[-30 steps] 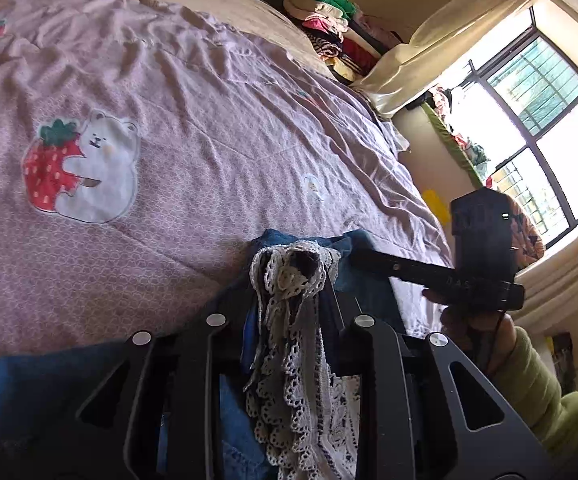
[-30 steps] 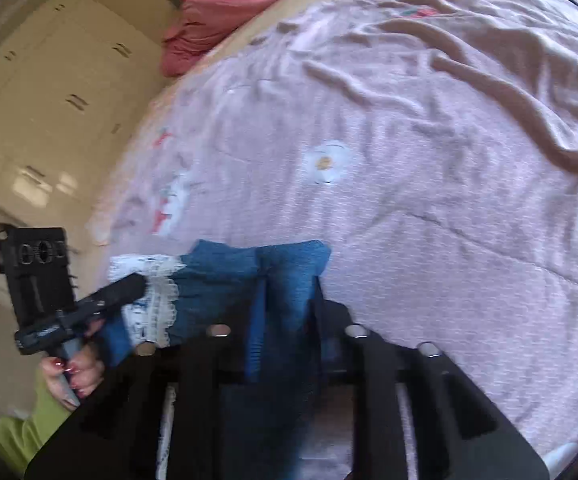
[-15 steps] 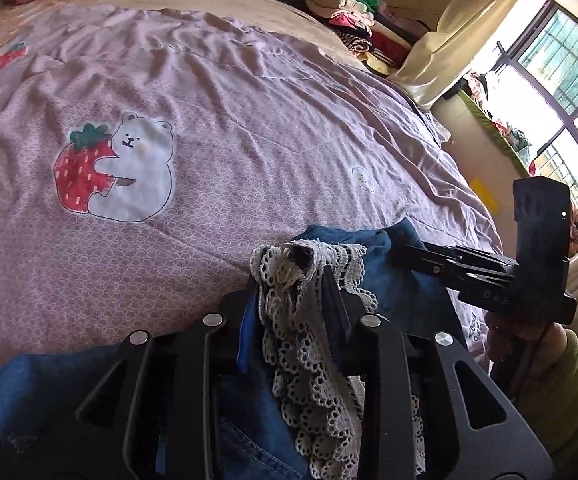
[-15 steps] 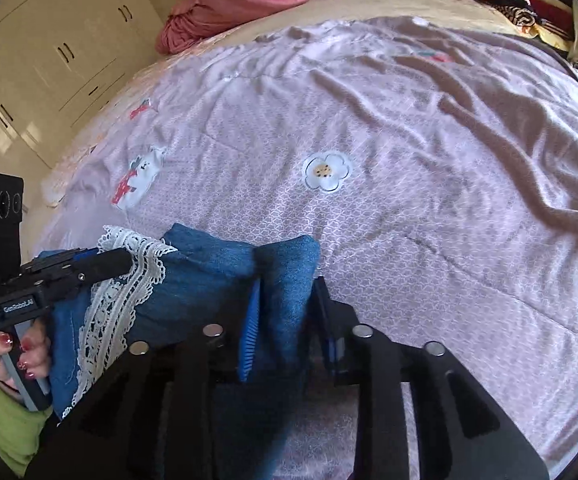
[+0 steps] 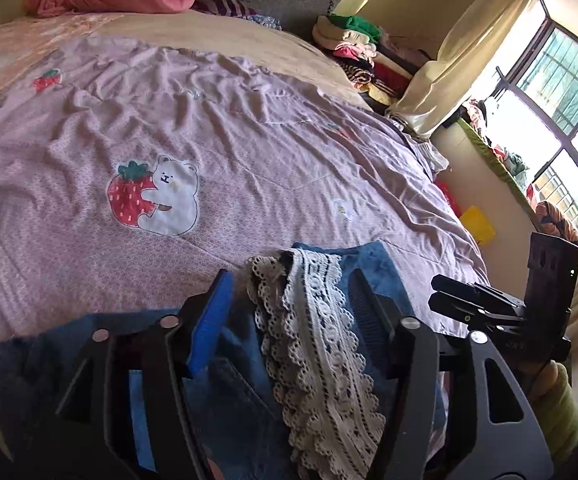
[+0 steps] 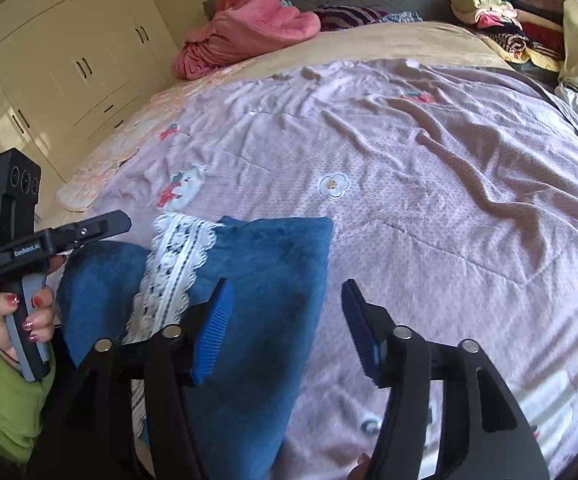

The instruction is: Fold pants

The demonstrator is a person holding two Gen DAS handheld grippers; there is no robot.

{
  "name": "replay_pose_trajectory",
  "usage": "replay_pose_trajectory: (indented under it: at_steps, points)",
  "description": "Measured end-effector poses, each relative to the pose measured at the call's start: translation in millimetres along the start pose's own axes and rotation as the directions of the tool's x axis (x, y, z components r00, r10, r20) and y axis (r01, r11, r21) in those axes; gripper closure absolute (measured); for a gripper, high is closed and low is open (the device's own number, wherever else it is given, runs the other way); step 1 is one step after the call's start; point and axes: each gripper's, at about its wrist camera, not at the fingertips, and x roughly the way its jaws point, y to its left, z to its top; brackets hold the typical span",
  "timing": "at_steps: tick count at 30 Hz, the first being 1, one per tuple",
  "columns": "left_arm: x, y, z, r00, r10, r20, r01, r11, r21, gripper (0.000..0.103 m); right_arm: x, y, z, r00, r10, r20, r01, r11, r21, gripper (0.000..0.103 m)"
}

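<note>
Blue denim pants (image 6: 273,252) with a white lace trim (image 6: 177,256) lie folded on the pink bedspread (image 6: 429,200). In the left wrist view the lace trim (image 5: 317,320) and denim (image 5: 373,264) lie between the spread fingers of my left gripper (image 5: 289,276). Its jaws are opening and the pads do not press on the cloth. My right gripper (image 6: 285,286) hovers over the fold's right edge, its jaws opening too, with nothing pinched. Each gripper shows from the side in the other's view: the right gripper (image 5: 435,292) and the left gripper (image 6: 123,222).
A pink blanket heap (image 6: 245,28) sits at the head of the bed. Stacked clothes (image 5: 353,40) stand by the curtain, with a bright window (image 5: 561,92) to the right. Cream wardrobe doors (image 6: 69,60) line the left wall. A bear-and-strawberry patch (image 5: 153,196) marks the bedspread.
Both grippers were shut on the pants' edge and have let go, their jaws spreading wide. Both hands drew back and rose, leaving the fold lying on the bed.
</note>
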Motion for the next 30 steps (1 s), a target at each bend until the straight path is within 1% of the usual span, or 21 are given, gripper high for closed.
replay_pose_trajectory:
  at_steps: [2, 5, 9, 12, 14, 18, 21, 24, 26, 28, 30]
  points:
    - [-8.9, -4.7, -3.5, 1.0, 0.009, 0.015, -0.009, 1.0, 0.004, 0.041, -5.3, 3.5, -3.2, 1.0, 0.005, 0.005, -0.005, 1.0, -0.003, 0.04]
    - [-18.7, -11.8, -9.8, 0.999, 0.028, 0.032, -0.029, 0.999, 0.022, 0.036, -15.3, 9.1, -7.2, 1.0, 0.005, 0.022, -0.004, 1.0, -0.011, 0.034]
    - [-27.2, -21.8, -19.1, 0.998, 0.056, 0.036, -0.057, 0.997, 0.049, 0.03, -25.5, 13.6, -12.9, 0.999, 0.0, 0.039, 0.0, 1.0, -0.014, 0.028]
    - [-31.2, -24.8, -26.7, 0.998, 0.051, 0.026, -0.052, 0.998, 0.043, 0.025, -30.8, 17.3, -17.8, 0.999, -0.005, 0.041, 0.006, 1.0, -0.018, 0.028]
    - [-33.3, -26.6, -32.7, 0.999, 0.049, 0.02, -0.05, 0.998, 0.042, 0.023, -33.8, 20.8, -22.1, 0.999, -0.006, 0.037, 0.007, 1.0, -0.027, 0.028]
    - [-38.1, -32.2, -46.2, 0.998, 0.062, 0.011, -0.063, 0.996, 0.059, 0.023, -37.3, 26.5, -31.6, 0.999, -0.015, 0.031, 0.016, 0.999, -0.039, 0.027]
    - [-40.8, -34.7, -58.2, 0.998, 0.059, -0.005, -0.059, 0.996, 0.061, 0.023, -38.4, 29.4, -40.2, 1.0, -0.013, 0.021, 0.014, 0.999, -0.04, 0.027]
    - [-40.6, -36.4, -72.4, 0.997, 0.066, -0.034, -0.064, 0.996, 0.061, 0.023, -37.9, 30.4, -50.0, 1.0, -0.012, 0.001, 0.012, 0.999, -0.037, 0.027]
    - [-38.6, -35.6, -84.6, 0.997, 0.053, -0.064, -0.05, 0.998, 0.039, 0.023, -36.4, 29.9, -56.7, 1.0, -0.012, -0.016, 0.011, 0.999, -0.033, 0.027]
    - [-35.4, -36.4, -94.2, 0.995, 0.046, -0.088, -0.042, 0.998, 0.039, 0.023, -34.3, 29.4, -65.7, 0.999, -0.009, -0.035, 0.008, 1.0, -0.027, 0.027]
    - [-29.4, -36.2, -103.5, 0.991, 0.057, -0.123, -0.054, 0.998, 0.031, 0.023, -31.9, 28.6, -72.1, 0.999, -0.005, -0.053, 0.004, 1.0, -0.019, 0.027]
